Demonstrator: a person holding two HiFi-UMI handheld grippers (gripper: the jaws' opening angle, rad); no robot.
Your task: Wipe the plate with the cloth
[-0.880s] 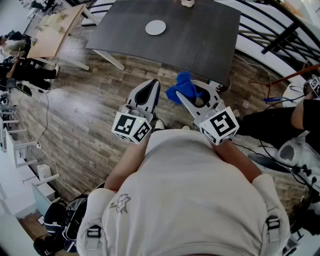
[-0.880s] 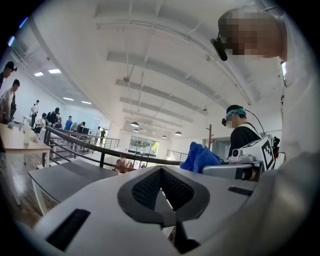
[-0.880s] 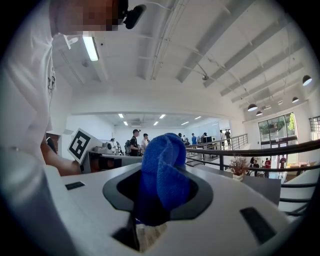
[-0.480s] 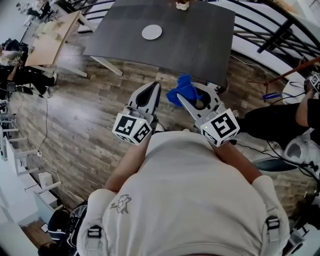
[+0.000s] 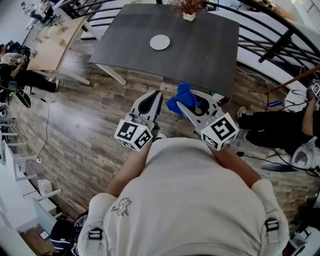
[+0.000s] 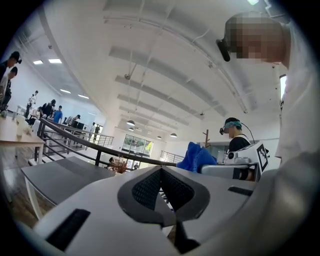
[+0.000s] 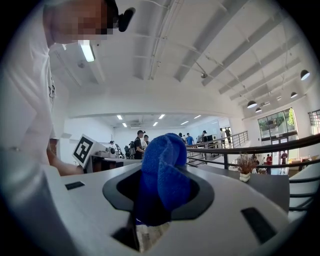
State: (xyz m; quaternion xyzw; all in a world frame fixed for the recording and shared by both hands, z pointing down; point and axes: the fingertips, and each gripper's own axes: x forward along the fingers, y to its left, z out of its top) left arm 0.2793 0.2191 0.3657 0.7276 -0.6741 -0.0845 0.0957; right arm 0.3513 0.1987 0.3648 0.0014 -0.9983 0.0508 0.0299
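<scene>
At far left stands a pale wooden table (image 5: pixel 55 32) on the plank floor (image 5: pixel 85 125). The left cube (image 5: pixel 133 135) carries black-and-white square markers. Ahead of it the left claw (image 6: pixel 161 175) points level, its jaws pressed together with nothing between them.

Beyond it stands the dark desk (image 5: pixel 205 45). The plate (image 5: pixel 160 42), small, round and white, lies flat near the middle of the desk's left half, well apart from both claws.

To the right, the cloth (image 7: pixel 164 167) is blue and bunched. It is pinched between the jaws of the right claw (image 5: pixel 188 101) and sticks out past their tips as a rounded lump. In the head view it hangs over the floor just short of the desk's near edge, well away from the plate.

At the desk's far edge sits a small white pot (image 5: pixel 189 16) holding a brownish dried plant (image 5: pixel 190 5).

The right cube (image 5: pixel 219 131) bears the same kind of square markers. The white shirt (image 5: pixel 190 200) has a small grey print (image 5: pixel 120 204) low on its left side, too small to read. At far right a person in dark trousers (image 5: pixel 272 125) sits by a dark railing (image 5: pixel 280 35).
</scene>
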